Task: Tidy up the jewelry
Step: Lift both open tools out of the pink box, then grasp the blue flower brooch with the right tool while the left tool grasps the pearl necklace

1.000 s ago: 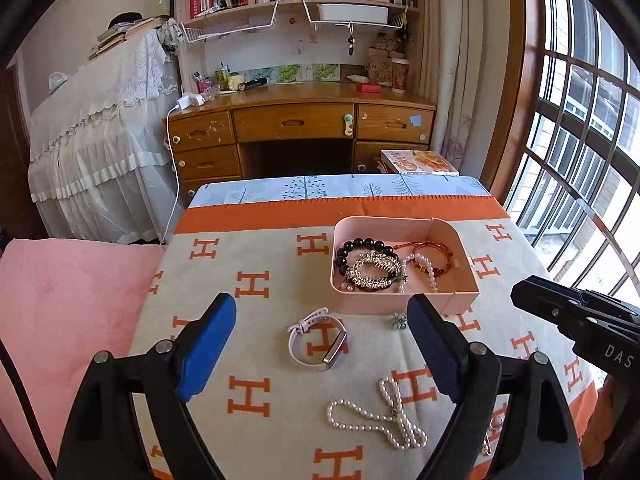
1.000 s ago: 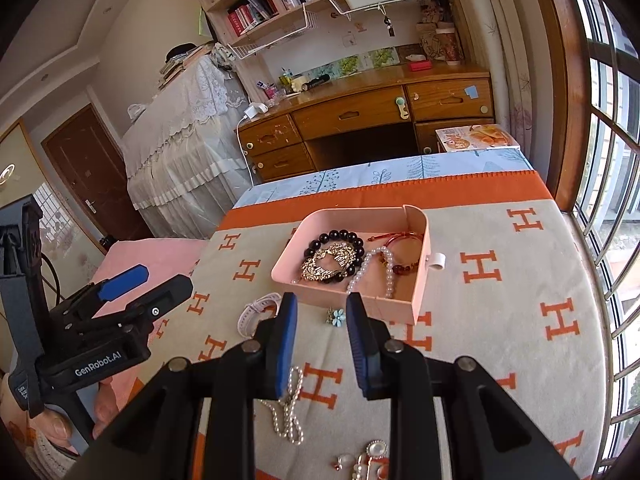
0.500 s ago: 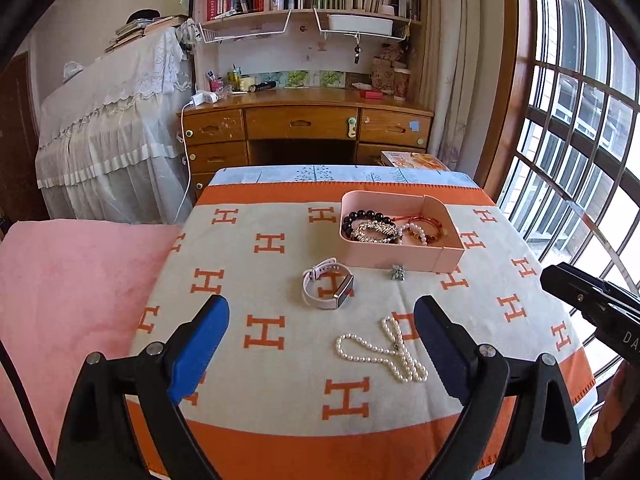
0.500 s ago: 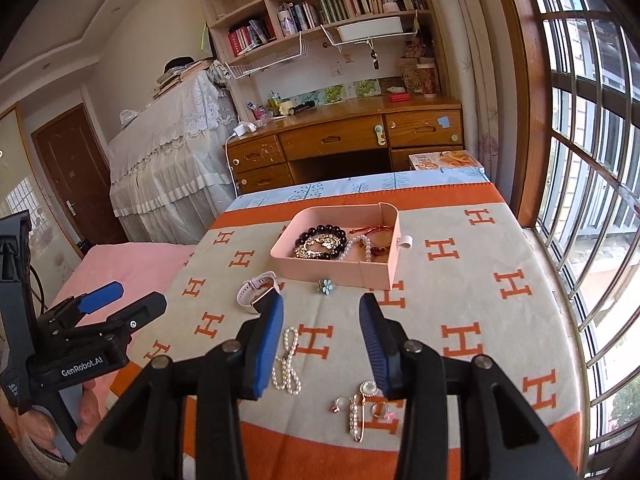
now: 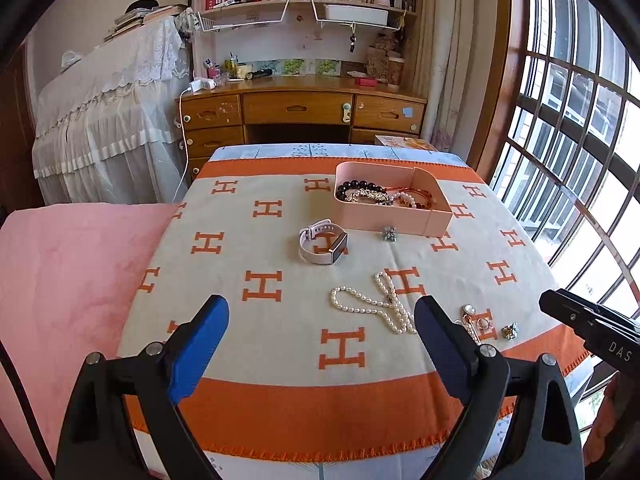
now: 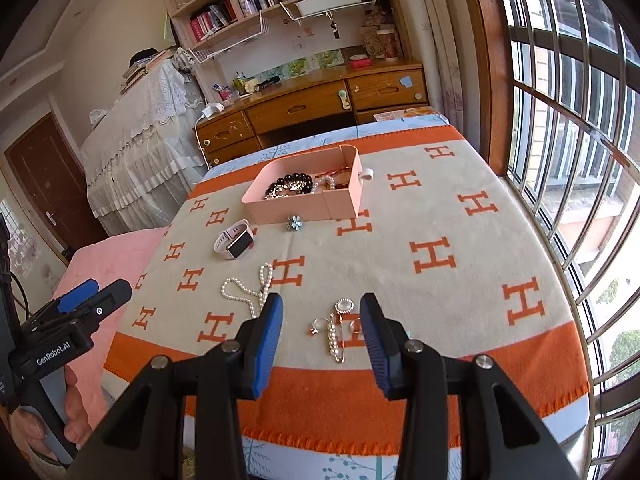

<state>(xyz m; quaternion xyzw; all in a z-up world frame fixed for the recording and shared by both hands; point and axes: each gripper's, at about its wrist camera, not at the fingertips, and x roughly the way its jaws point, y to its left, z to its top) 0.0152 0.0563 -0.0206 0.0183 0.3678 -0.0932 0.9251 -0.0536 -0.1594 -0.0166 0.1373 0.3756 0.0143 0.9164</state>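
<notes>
Right wrist view: we hold the right gripper (image 6: 320, 322) with its blue pads parted and empty, above the near orange border of the cream blanket patterned with orange H letters (image 6: 460, 216). Between its pads lies a small cluster of silver rings and a pearl pin (image 6: 336, 330). Just left of it lies the white pearl necklace (image 6: 246, 290). Our left gripper (image 5: 320, 334) is spread wide, gripping nothing, near the blanket's front edge. Farther on, the white-strapped smartwatch (image 5: 323, 241) lies on its side, with a small blue flower brooch (image 6: 295, 223) to its right, just in front of the pink rectangular plastic tray (image 5: 394, 220). The tray holds a black bead bracelet (image 5: 358, 187) and other bracelets.
</notes>
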